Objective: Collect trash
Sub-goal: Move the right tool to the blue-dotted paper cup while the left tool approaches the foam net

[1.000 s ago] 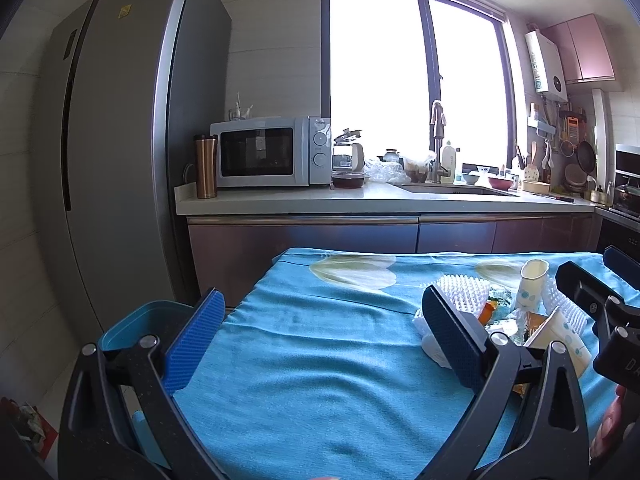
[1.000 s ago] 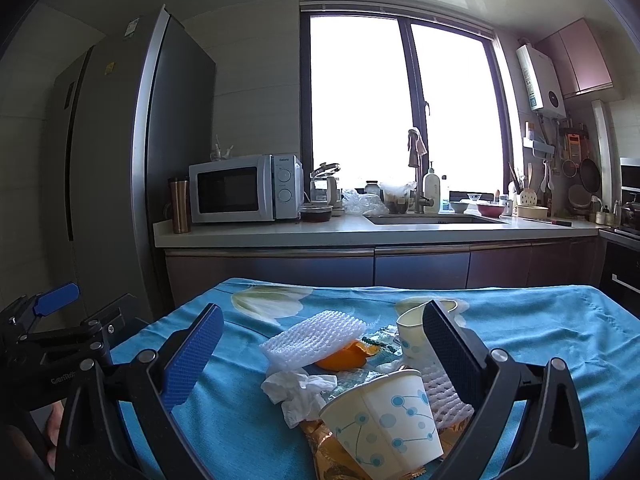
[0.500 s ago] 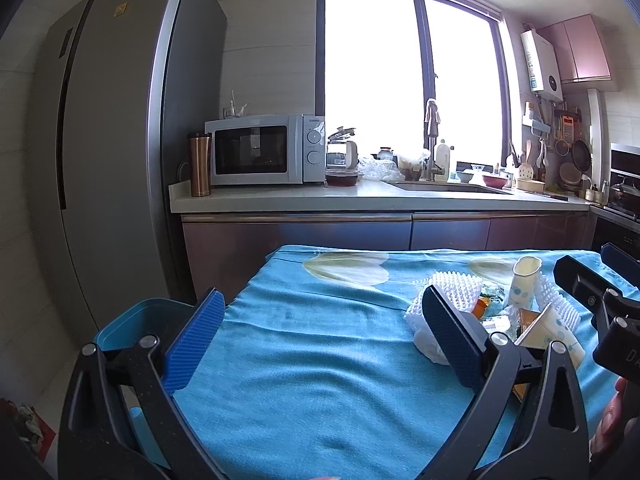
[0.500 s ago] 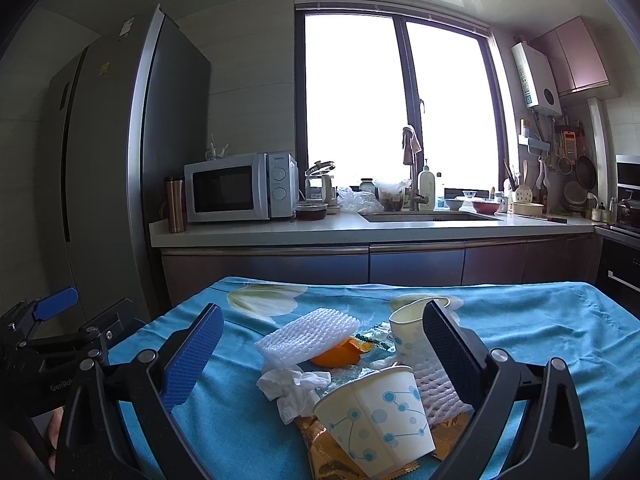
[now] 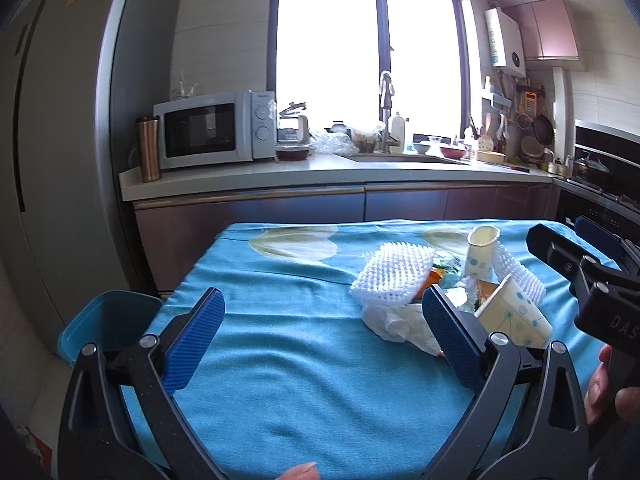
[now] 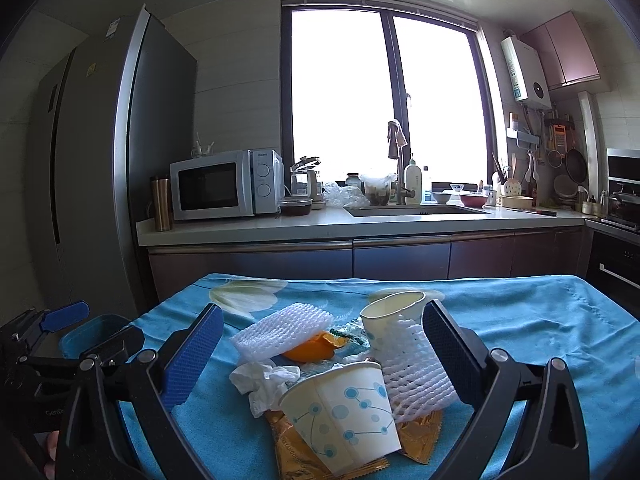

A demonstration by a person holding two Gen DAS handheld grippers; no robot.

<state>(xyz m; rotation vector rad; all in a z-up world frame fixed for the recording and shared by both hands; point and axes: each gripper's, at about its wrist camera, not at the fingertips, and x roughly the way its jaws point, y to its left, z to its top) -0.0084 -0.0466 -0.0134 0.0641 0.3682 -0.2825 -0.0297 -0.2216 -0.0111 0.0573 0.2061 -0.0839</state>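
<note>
A pile of trash lies on the blue-clothed table (image 6: 540, 320): a tipped paper cup (image 6: 344, 408), an upright paper cup (image 6: 390, 314), two white foam nets (image 6: 282, 330), a crumpled tissue (image 6: 264, 380), orange peel (image 6: 312, 348) and a gold wrapper (image 6: 296, 452). My right gripper (image 6: 320, 348) is open and empty, just before the pile. My left gripper (image 5: 322, 332) is open and empty over bare cloth, left of the pile (image 5: 400, 276). A blue bin (image 5: 104, 320) stands on the floor by the table's left edge.
A kitchen counter (image 6: 360, 228) with a microwave (image 6: 224, 184) and sink runs behind the table. A tall fridge (image 6: 100, 180) stands at the left. An oven (image 6: 616, 240) is at the right.
Both grippers have drifted slightly; the pile sits a little nearer the left gripper's right finger. Jaws stay open.
</note>
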